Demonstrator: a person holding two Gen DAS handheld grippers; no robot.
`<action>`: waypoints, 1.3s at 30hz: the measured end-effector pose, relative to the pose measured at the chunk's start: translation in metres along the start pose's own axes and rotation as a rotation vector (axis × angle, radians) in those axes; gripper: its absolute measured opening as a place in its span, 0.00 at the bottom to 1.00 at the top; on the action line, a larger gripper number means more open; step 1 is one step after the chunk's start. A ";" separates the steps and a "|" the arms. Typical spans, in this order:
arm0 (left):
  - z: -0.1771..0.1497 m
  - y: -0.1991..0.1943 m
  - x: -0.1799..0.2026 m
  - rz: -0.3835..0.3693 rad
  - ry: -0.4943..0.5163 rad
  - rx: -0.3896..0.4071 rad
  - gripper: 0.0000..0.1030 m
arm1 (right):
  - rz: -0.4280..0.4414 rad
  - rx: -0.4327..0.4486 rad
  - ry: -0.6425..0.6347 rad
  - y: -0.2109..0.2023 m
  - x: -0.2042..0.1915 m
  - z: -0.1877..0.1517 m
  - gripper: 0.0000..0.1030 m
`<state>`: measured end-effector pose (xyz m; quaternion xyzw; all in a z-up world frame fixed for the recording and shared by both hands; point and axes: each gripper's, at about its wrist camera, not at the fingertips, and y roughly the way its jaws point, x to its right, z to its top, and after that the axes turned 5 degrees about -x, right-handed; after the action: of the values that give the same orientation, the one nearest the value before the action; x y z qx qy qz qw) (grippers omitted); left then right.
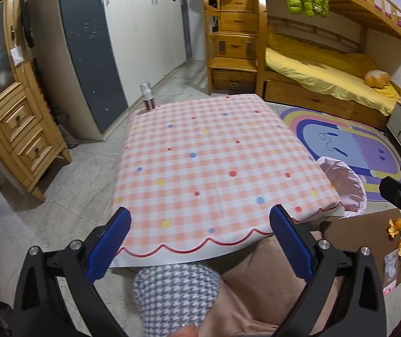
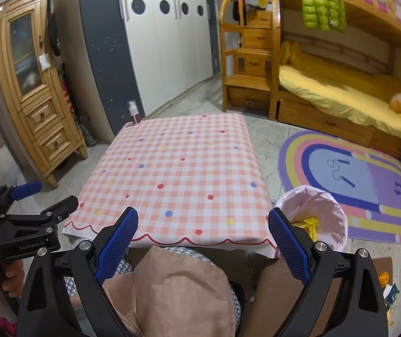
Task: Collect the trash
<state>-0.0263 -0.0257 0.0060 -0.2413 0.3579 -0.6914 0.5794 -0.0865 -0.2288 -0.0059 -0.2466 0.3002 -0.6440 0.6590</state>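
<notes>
A: Trash is seen low on the right, on a sheet of brown cardboard (image 1: 369,224) laid on the floor: orange peel pieces (image 1: 394,227) and a few paper scraps (image 1: 391,266) beside them. A little of the same peel is caught at the edge of the right wrist view.

B: And the bin?

A: A bin lined with a pink bag (image 2: 326,210) is stood on the floor just beside the right edge of the bench (image 2: 178,174), between it and the rainbow rug (image 2: 369,182). Something yellow is already lying inside it.

B: How are the tools held?

A: The left hand-held gripper (image 1: 200,241) is held over the near edge of the checked cloth with its blue pads wide apart and nothing between them. The same is seen of the right hand-held gripper (image 2: 203,241): spread, unloaded, above the person's lap.

B: How is the peel expected to handle?

A: It is judged light, soft and limp, likely to tear or fold if squeezed hard. A curled edge standing up from the cardboard should be taken, since flat parts may be missed. The paper is judged thin and light; a raised corner should be pinched.
</notes>
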 end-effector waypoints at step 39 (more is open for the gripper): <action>-0.004 0.001 -0.015 0.032 -0.022 0.001 0.93 | -0.015 -0.004 -0.017 0.005 -0.010 -0.001 0.90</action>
<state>-0.0254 -0.0104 0.0036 -0.2429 0.3549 -0.6793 0.5947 -0.0842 -0.2188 -0.0094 -0.2556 0.2941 -0.6463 0.6561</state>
